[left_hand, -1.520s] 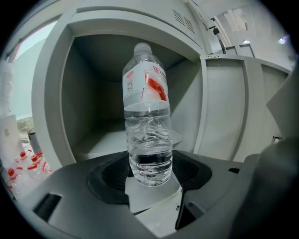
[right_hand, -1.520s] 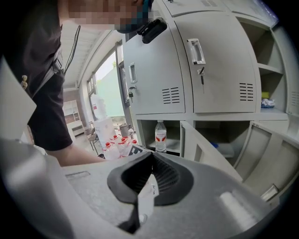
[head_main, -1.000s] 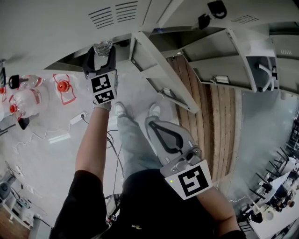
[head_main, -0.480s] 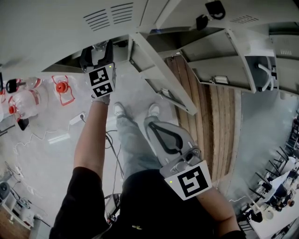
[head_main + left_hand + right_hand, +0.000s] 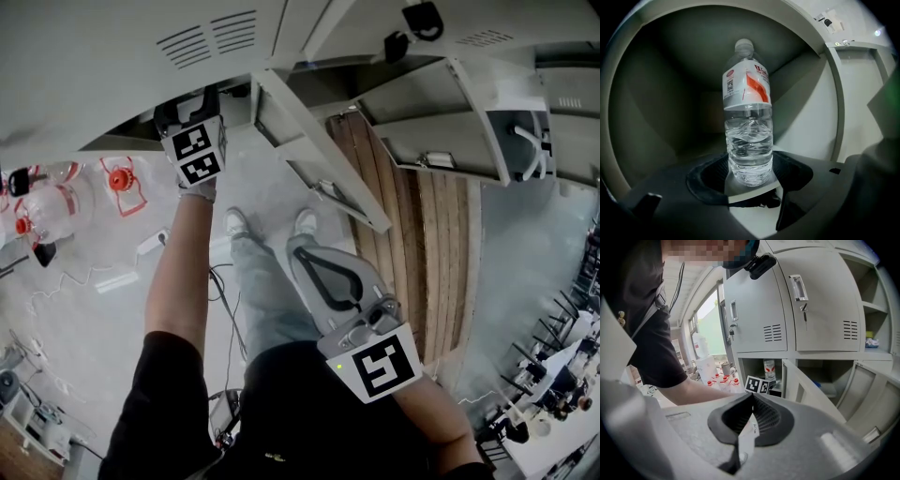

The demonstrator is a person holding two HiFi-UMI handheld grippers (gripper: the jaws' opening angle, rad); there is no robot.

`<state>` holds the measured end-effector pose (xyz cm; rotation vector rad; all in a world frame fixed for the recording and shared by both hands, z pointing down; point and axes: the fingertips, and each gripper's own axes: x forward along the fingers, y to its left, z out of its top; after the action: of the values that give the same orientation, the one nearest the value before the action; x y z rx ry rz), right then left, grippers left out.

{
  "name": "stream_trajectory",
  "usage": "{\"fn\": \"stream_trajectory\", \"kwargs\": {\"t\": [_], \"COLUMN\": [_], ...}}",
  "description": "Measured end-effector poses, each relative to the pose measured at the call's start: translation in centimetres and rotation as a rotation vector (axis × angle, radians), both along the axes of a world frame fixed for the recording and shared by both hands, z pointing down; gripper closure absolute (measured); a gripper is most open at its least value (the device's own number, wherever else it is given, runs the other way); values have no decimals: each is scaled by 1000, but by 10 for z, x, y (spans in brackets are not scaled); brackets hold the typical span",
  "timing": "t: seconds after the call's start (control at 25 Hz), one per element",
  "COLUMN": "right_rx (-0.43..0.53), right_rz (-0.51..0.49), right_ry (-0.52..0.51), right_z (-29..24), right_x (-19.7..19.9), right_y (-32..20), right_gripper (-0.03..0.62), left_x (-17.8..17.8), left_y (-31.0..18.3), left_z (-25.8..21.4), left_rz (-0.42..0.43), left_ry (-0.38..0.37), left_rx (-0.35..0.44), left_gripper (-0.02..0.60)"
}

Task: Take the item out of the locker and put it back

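Left gripper clasped water bottle inside locker (right gripper clenched, empty). Bottle needed setting down upright, base flat, before release.

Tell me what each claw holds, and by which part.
The left claw grips the water bottle by its lower body, inside the locker. The right claw is shut and holds nothing.
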<state>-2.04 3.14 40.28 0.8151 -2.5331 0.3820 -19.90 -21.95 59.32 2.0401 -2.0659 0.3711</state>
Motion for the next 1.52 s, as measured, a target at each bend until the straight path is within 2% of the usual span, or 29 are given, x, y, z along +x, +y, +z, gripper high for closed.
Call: {"fn": "stream_trajectory", "kwargs": {"t": [0.32, 1.0, 1.24, 1.52], "right_rx": [8, 22, 53, 91], "right_rz": [-12, -26, -35, -33], "right_ry": [6, 0, -21, -50], "right_z": [-2, -10, -29, -55], "right_x": [0, 2, 0, 2], "right_y": [4, 16, 16, 13], "right_gripper": [595, 595, 595, 595], "left_x": [0, 0, 18, 42], "left_y": [-11, 18, 56, 97], "left_z": [-3, -12, -22, -59], "left_rz": [3, 11, 103, 189], "left_ry": [4, 4, -39, -10], "left_rx": [-6, -15, -50, -37], "left_gripper": [281, 276, 276, 287]}}
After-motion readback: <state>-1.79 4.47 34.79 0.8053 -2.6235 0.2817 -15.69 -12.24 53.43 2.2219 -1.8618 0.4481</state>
